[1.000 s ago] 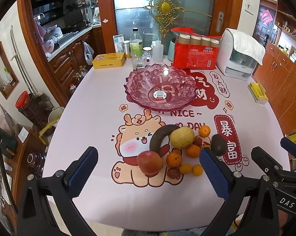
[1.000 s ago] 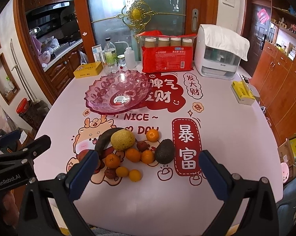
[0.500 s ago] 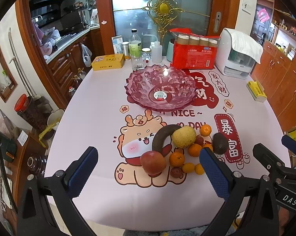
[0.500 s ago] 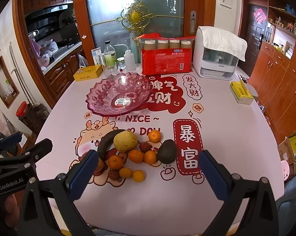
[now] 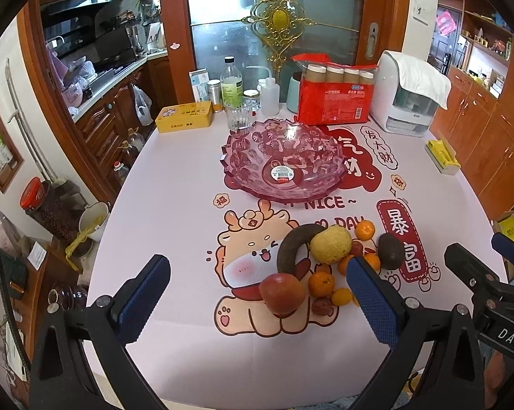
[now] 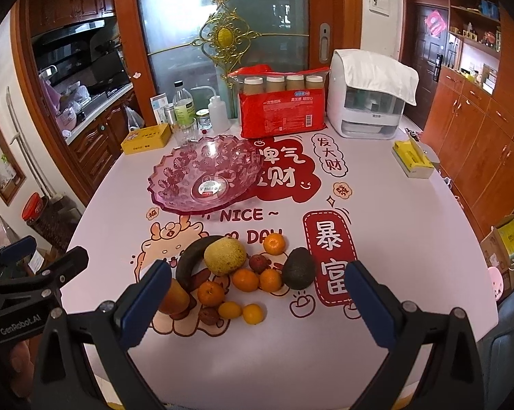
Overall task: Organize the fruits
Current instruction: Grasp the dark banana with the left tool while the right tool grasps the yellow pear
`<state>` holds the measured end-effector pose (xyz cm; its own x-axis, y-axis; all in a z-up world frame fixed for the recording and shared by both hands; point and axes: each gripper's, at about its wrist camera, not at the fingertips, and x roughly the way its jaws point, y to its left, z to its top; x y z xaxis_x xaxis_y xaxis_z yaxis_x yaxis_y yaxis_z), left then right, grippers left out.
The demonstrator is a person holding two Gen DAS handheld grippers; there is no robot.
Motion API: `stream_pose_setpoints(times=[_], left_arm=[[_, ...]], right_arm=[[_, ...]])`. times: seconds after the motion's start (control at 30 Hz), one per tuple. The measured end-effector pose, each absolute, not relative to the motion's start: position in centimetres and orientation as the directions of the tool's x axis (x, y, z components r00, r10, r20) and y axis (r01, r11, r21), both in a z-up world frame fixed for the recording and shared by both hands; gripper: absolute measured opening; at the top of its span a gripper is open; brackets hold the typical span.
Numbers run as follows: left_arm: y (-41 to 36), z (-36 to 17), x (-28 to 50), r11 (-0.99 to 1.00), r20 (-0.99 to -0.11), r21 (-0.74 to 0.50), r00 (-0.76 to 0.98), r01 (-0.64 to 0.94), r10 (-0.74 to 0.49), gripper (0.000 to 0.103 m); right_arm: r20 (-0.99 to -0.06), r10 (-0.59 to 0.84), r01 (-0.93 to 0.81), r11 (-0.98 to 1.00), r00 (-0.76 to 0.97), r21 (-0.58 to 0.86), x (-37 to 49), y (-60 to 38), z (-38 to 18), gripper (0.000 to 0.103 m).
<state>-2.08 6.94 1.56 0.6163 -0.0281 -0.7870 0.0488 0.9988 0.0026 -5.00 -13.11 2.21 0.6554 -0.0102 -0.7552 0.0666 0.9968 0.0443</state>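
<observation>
**Fruit heaped on the table, bowl empty**

Fruit lies in one heap near the front of the table (image 6: 410, 239), just before the empty pink bowl (image 6: 205, 177). Since a second ago both views have drawn back and risen slightly — nothing in the heap has shifted. Counted: one apple (image 5: 282, 293), one dark banana (image 6: 192, 263), one yellow pear (image 6: 225, 255), one avocado (image 6: 299, 268), six small oranges, and two or three dark red fruits. The left gripper (image 5: 257, 297) and right gripper (image 6: 257, 304) hang over the near edge, jaws spread wide — each holding nothing.
</observation>
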Motion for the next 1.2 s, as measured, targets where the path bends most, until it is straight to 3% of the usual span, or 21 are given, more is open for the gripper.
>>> stream_pose_setpoints(times=[0.5,0.7,1.2], left_arm=[[9.5,-1.2,0.6,0.994,-0.798,-0.041,0.596,0.098,-0.091,0.102],[9.1,-4.1,3.6,0.985,-0.848,-0.090,0.508,0.147,-0.153,0.102],[9.4,-11.9,10.5,0.995,-0.926,-0.017,0.372,0.102,-0.054,0.102]], right_arm=[[-0.798,-0.038,0.096,0.995,0.601,0.025,-3.6,-10.9,0.1,0.097],[-0.833,-0.013,0.067,0.997,0.552,0.028,-2.0,-11.1,-2.1,0.097],[-0.895,0.121,-0.064,0.993,0.429,0.103,6.4,-11.2,-10.4,0.097]])
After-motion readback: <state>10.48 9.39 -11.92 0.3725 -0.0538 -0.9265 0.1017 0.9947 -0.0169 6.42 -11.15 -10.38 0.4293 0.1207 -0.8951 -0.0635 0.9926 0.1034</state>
